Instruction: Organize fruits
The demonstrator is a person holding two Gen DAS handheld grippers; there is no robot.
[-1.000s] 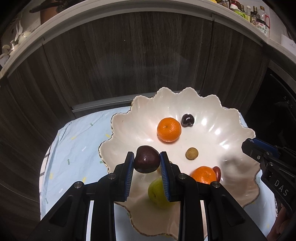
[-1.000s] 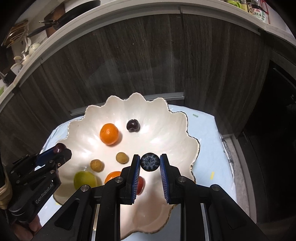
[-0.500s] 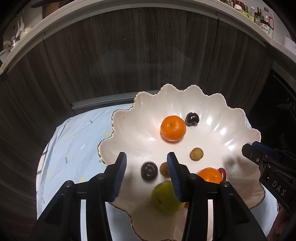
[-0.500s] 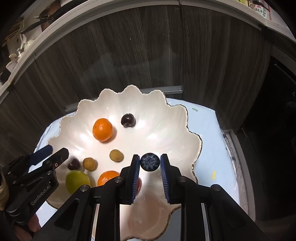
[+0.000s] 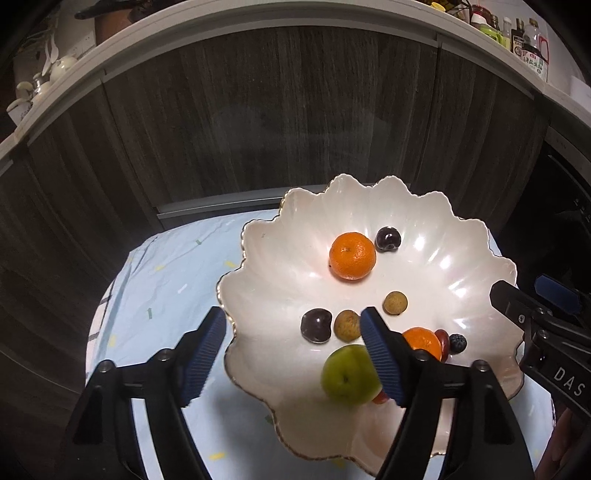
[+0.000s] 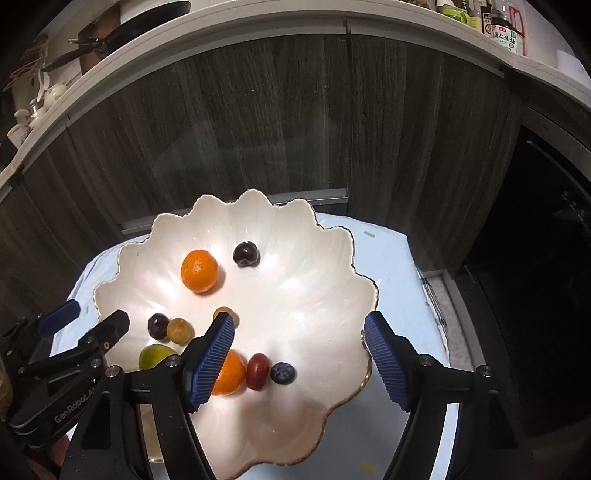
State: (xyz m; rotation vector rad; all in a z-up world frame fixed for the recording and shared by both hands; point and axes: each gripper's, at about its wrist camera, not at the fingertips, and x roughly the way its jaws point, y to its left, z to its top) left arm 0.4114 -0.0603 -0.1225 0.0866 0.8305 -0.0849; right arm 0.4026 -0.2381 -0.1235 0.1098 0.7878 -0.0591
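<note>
A white scalloped bowl (image 5: 280,266) (image 6: 325,280) holds the fruit: two oranges (image 5: 352,255) (image 6: 231,373), two dark cherries (image 5: 316,325) (image 5: 388,239), a green plum (image 5: 349,374), two small brown longans (image 5: 347,324) (image 5: 395,302), a red grape tomato (image 6: 257,370) and a blueberry (image 6: 283,373). My left gripper (image 5: 295,350) is open and empty above the bowl's near left part. My right gripper (image 6: 301,350) is open and empty above the blueberry.
The bowl sits on a small table with a light blue cloth (image 5: 166,273). Dark wood cabinet fronts (image 5: 295,122) stand close behind. A counter with bottles (image 6: 506,29) and a pan runs above. A dark gap (image 6: 535,258) lies to the right.
The left gripper opened and dropped the dark cherry into the bowl beside a longan. The right gripper opened and released the blueberry next to the red tomato. Both jaws now stand wide.
</note>
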